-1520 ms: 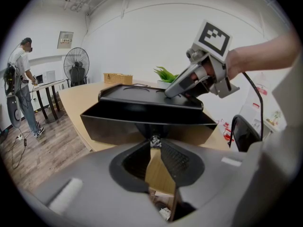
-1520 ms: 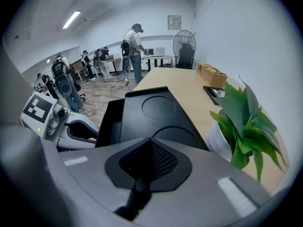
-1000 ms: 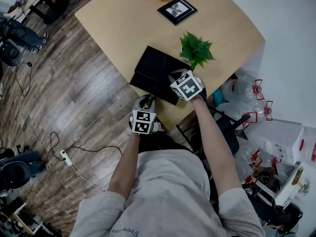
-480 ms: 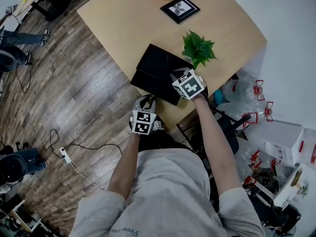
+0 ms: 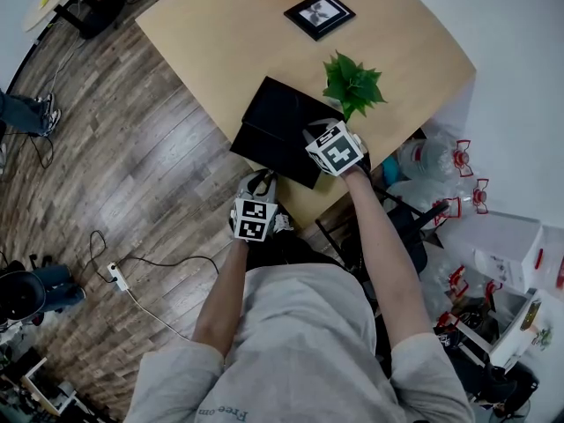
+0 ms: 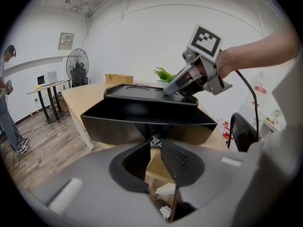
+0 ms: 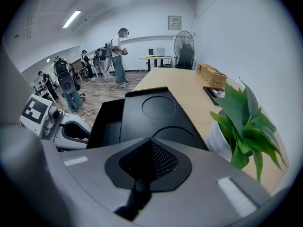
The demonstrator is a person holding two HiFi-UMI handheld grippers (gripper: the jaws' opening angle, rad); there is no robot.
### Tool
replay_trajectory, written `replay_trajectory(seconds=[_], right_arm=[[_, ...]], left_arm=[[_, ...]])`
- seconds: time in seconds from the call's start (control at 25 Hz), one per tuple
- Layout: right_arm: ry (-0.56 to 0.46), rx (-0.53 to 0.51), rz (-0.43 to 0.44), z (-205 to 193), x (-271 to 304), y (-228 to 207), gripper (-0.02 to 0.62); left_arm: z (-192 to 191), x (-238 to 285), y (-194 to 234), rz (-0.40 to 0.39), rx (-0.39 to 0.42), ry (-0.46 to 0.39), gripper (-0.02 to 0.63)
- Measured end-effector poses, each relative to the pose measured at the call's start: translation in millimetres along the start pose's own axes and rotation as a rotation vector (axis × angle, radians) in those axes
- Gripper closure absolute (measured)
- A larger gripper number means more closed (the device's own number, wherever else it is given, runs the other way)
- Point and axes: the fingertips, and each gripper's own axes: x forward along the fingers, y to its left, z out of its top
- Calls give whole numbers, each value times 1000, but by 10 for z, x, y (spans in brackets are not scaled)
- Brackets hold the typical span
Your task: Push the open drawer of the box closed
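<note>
We read this as the setup just before the push: drawer [image 6: 147, 119] is out, not yet shoved in. Black box [image 5: 284, 113] sits at the near edge of the worktop [image 5: 220, 42], plant [image 5: 352, 85] just beside it on the right. Right gripper [image 7: 150, 142] rests on the box top, fingers together, holding nothing, probably bracing it. Left gripper [image 6: 154, 143] hangs off the worktop edge right in front of the drawer, fingers at a narrow gap, nothing between, contact unclear. Drawer mouth points near, toward us; its long axis runs left-right, travel near-far. Next move calls for left tips on the front wall, centred, pushing straight far so it doesn't skew
</note>
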Motion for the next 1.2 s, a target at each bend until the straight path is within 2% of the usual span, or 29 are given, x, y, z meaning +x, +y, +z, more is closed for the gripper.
replay_trajectory(seconds=[1.2], right_arm=[[1,4,-2,-7,-19,8,595]], left_arm=[[-78,-101,9,-6,6,-7,483]])
